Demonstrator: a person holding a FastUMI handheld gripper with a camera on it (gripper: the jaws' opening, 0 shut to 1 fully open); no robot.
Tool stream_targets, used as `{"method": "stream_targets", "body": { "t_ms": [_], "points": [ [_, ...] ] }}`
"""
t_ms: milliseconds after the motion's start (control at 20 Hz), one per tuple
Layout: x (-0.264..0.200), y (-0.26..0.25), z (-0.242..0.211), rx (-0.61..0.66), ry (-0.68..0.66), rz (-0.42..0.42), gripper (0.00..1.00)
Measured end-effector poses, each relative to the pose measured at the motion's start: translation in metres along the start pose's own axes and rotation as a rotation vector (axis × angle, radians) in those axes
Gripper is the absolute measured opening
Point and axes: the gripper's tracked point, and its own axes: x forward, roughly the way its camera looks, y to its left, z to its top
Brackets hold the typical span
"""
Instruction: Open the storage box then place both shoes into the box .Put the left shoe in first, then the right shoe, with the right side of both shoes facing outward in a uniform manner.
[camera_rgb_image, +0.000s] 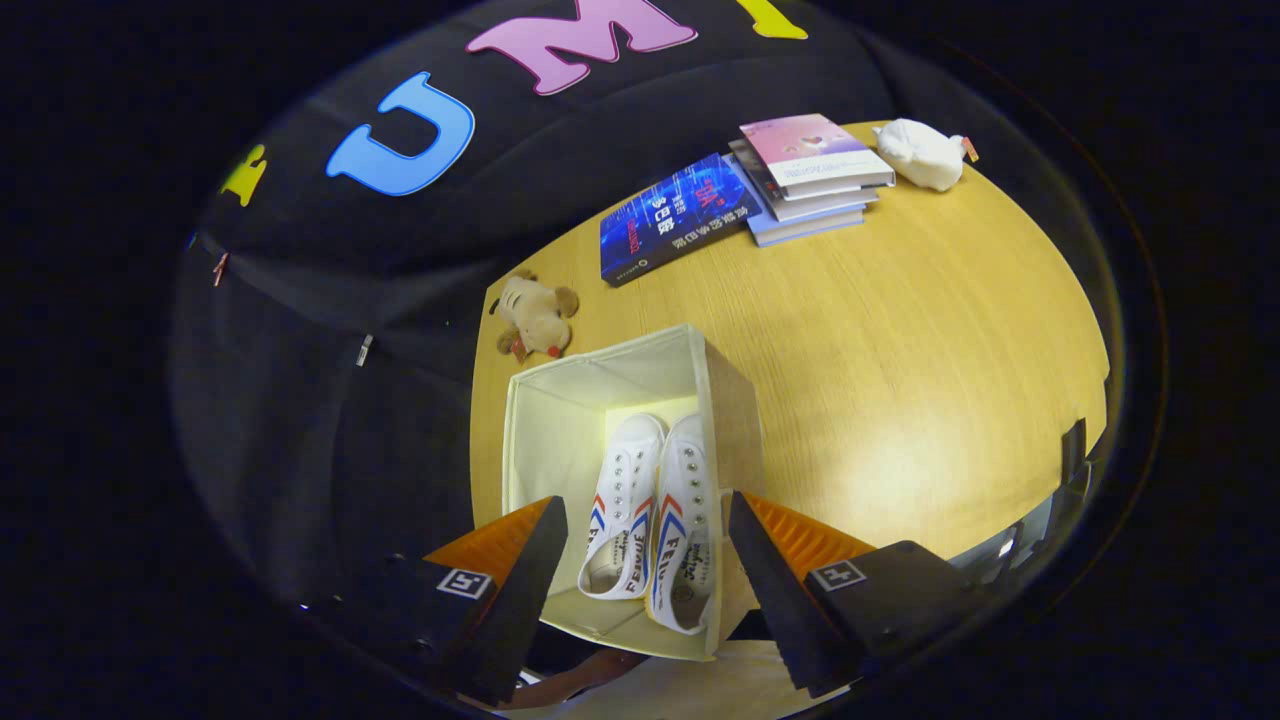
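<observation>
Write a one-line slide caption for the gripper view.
Open gripper poised above the open storage box holding both white shoes side by side on the wooden table.

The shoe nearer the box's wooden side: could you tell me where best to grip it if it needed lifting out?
Probably by its heel collar, from above: that shoe stands upright against its twin in the box, heel nearest the open gripper.

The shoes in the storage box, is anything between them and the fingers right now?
Nothing visible. The gripper is open, its fingers spread above the open storage box, and both shoes lie side by side inside, seen straight through the gap between the fingers.
</observation>
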Motion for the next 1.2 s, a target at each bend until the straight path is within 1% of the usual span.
{"method": "stream_targets", "body": {
  "t_ms": [250,500,750,800,1050,1200],
  "points": [
    [-0.032,-0.024,0.035,-0.072,-0.144,-0.019,0.99],
    [-0.071,-0.054,0.07,-0.158,-0.263,-0.021,0.99],
    [-0.119,-0.088,0.119,-0.327,-0.426,-0.018,0.99],
    [-0.125,-0.095,0.135,-0.36,-0.453,-0.017,0.99],
    [-0.172,-0.131,0.177,-0.488,-0.569,0.0,0.99],
    [-0.201,-0.153,0.211,-0.558,-0.684,-0.023,0.98]
  ]
}}
